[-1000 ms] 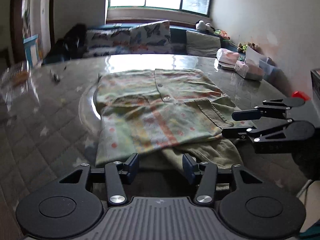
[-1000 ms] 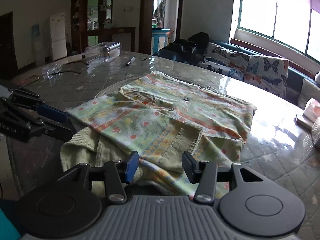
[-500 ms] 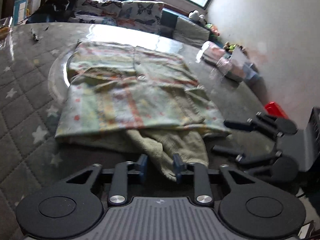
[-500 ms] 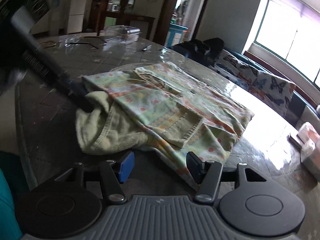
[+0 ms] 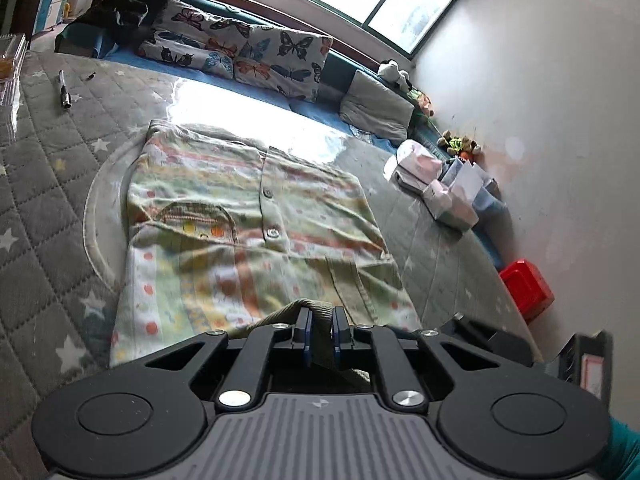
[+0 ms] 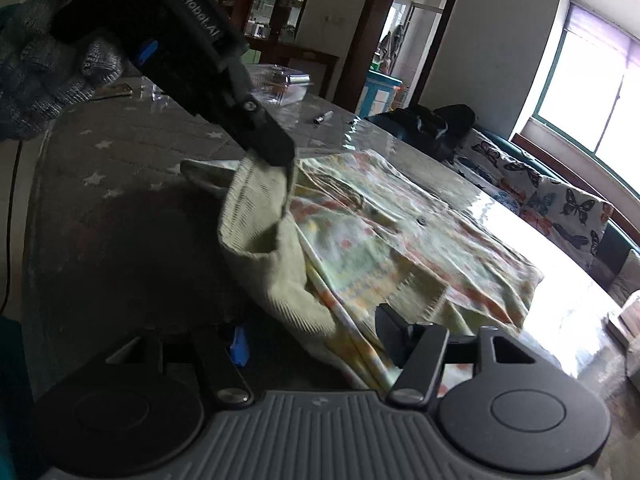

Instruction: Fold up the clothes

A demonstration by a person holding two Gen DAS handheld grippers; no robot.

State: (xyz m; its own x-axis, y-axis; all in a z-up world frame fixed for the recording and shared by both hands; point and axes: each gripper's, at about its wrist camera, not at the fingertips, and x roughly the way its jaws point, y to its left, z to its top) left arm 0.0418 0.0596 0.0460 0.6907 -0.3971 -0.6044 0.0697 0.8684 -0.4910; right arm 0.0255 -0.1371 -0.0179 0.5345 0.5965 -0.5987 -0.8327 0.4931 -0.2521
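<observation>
One shirt [image 5: 248, 232]. Left gripper [image 5: 319, 334] now pinching its near hem, lifted; right gripper [image 6: 312, 340] stays spread.

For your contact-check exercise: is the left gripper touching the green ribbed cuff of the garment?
Touching. In the left wrist view the left gripper is shut on the green ribbed cuff; the right wrist view shows that cuff lifted off the table.

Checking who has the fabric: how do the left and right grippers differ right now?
The left gripper is shut on the ribbed green cuff, lifting it; the right gripper is open, gripping nothing. The left is raised above the shirt; the right sits low at the shirt's near edge. Both are black with blue pads.
</observation>
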